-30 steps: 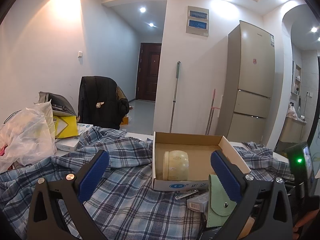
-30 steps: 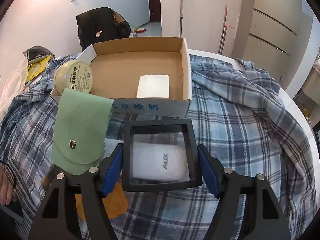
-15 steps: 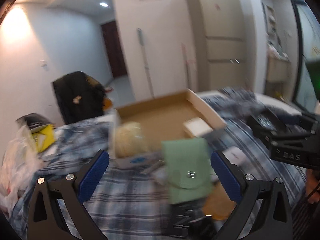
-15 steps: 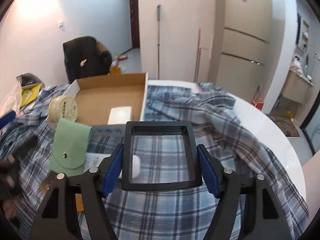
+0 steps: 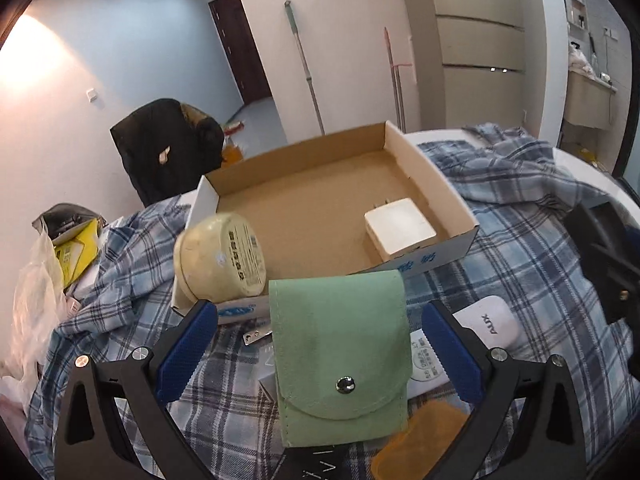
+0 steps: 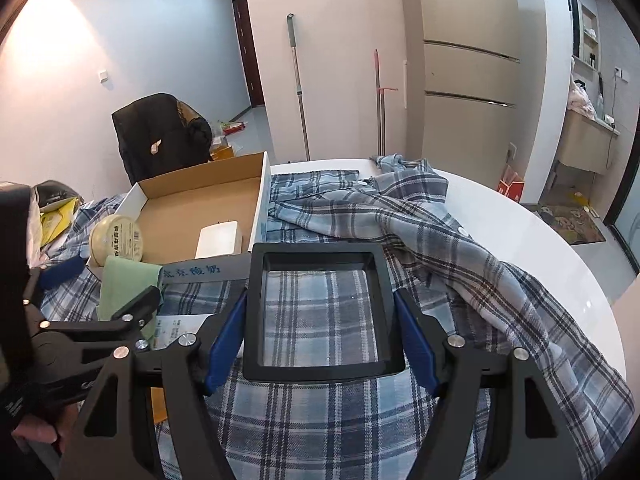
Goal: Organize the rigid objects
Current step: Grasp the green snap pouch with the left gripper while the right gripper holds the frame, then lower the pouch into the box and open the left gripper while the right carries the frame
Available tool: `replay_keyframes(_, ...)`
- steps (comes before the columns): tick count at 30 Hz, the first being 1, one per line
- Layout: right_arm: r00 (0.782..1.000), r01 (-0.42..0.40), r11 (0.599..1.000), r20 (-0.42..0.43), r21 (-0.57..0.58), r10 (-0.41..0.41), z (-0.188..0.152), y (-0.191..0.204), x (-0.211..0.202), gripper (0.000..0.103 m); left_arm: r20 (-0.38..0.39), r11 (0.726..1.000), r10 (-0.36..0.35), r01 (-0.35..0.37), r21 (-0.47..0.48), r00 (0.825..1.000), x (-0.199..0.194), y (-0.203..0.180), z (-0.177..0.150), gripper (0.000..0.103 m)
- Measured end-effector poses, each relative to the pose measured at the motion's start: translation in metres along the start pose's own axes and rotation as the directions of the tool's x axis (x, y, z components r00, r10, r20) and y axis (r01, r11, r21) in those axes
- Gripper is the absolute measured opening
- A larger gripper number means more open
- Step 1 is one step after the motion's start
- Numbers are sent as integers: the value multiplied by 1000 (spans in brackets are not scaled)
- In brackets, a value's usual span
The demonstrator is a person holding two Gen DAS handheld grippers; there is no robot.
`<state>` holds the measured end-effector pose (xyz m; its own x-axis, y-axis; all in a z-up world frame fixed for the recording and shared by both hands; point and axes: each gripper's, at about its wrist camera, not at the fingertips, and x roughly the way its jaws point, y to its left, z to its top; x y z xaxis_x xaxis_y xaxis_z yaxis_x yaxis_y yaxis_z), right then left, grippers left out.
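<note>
Square black frame (image 6: 323,312) | clamped in right gripper (image 6: 323,344) | left gripper (image 5: 320,344) wide, straddling felt pouch (image 5: 340,356)

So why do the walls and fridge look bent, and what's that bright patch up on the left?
Both wrist views: fisheye lenses bow straight lines, with dark corners. Left wrist view: lamp glare on the wall; green pouch stays sharp. Right wrist view: similar glare; white table reflects light.

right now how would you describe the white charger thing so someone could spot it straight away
Find the open cardboard box on the plaid cloth. The white plug adapter lies flat inside it, in the near right corner against the front wall. It is the only square white block in the box, with two metal prongs; the round cream tin sits at the opposite corner.
</note>
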<state>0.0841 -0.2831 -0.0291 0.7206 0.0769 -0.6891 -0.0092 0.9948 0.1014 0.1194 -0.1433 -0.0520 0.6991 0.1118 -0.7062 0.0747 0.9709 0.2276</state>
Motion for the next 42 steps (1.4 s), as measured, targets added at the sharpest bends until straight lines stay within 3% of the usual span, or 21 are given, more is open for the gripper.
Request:
replay_keyframes(11, 1000, -3, 1000, -4, -13, 3, -1, 3, 1, 70, -34, 1000, 7, -8, -9, 999, 15, -2, -1, 103)
replay_keyframes(12, 1000, -2, 1000, -3, -13, 2, -1, 3, 1, 70, -39, 1000, 1, -2, -18, 999, 16, 1, 0, 101)
replay_keyframes(15, 1000, 0, 1000, -7, -14, 0, -2, 3, 2, 70, -51, 999, -16, 14, -34, 999, 17, 4, 0, 79)
replay_keyframes(17, 1000, -2, 1000, -15, -18, 1, -3, 3, 5, 70, -52, 997, -55, 53, -55, 997, 16, 9, 0, 77)
replay_keyframes(26, 1000, 12, 1000, -9, -16, -13, -2, 2, 6, 70, 76, 988, -138, 142, -54, 988, -24, 35, -2, 76)
replay_keyframes(29, 999, 37, 999, 1, -7, -37, -2, 2, 4, 70, 150, 993, -103, 110, -42, 983, -40, 45, -11, 76)
replay_keyframes(34, 1000, 23, 999, -13, -43, -24, -2, 18, 1, 70, 175, 985, -125, 143, -94, 977, -54, 76, -20, 76)
replay_keyframes(42, 999, -14, 995, 34, -96, 18, 30, 42, -24, 70, 260, 986, -54, 92, -136, 964, -82, 127, 1, 76)
